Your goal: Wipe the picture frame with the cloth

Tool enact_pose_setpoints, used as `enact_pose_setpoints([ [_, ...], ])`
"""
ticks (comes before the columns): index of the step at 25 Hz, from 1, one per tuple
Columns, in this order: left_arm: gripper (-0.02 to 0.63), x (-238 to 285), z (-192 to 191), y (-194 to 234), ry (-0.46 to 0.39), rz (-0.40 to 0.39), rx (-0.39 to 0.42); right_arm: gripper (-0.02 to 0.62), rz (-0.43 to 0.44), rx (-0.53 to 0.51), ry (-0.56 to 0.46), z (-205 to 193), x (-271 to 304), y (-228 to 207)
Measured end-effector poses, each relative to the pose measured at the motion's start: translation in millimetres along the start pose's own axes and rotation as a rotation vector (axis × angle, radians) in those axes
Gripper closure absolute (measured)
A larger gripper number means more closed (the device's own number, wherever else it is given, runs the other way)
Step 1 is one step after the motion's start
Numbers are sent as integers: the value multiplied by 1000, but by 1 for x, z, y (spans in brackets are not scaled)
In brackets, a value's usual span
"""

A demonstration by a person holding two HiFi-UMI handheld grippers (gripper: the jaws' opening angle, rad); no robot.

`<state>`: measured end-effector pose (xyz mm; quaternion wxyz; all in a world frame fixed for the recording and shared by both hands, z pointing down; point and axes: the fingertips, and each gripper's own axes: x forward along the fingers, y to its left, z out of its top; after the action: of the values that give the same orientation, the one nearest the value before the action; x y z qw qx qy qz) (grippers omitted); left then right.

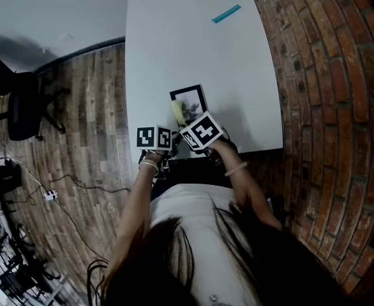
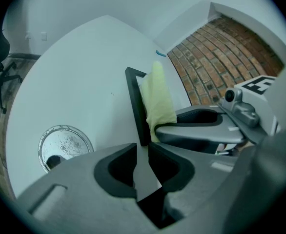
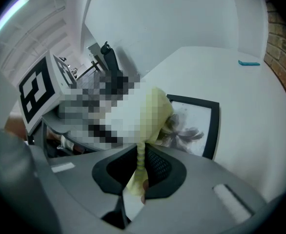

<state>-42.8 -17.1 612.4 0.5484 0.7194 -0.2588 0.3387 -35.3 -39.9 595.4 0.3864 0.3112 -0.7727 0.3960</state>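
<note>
A black picture frame (image 1: 188,99) with a dark flower print lies near the front edge of the white table (image 1: 193,43). In the left gripper view its black edge (image 2: 135,104) runs down into my left gripper (image 2: 142,152), whose jaws close on the frame's near corner. My right gripper (image 3: 142,155) is shut on a pale yellow cloth (image 3: 155,108). The cloth (image 2: 158,96) drapes from those jaws onto the glass of the frame (image 3: 199,126). Both marker cubes hide the jaws in the head view.
A teal strip (image 1: 226,13) lies at the table's far right. A round silver disc (image 2: 65,145) sits on the table left of the frame. A brick wall (image 1: 327,75) runs along the right. An office chair (image 1: 21,104) stands on the wood floor at the left.
</note>
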Motion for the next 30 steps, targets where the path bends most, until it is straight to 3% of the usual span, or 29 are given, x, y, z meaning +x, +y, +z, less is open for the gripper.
enact_pose_setpoints([
  [19, 528, 1, 2, 1, -3, 3, -8, 555, 24, -34, 26, 8, 10, -4],
  [30, 528, -1, 0, 1, 4, 1, -9, 555, 1, -5, -10, 21, 7, -14],
])
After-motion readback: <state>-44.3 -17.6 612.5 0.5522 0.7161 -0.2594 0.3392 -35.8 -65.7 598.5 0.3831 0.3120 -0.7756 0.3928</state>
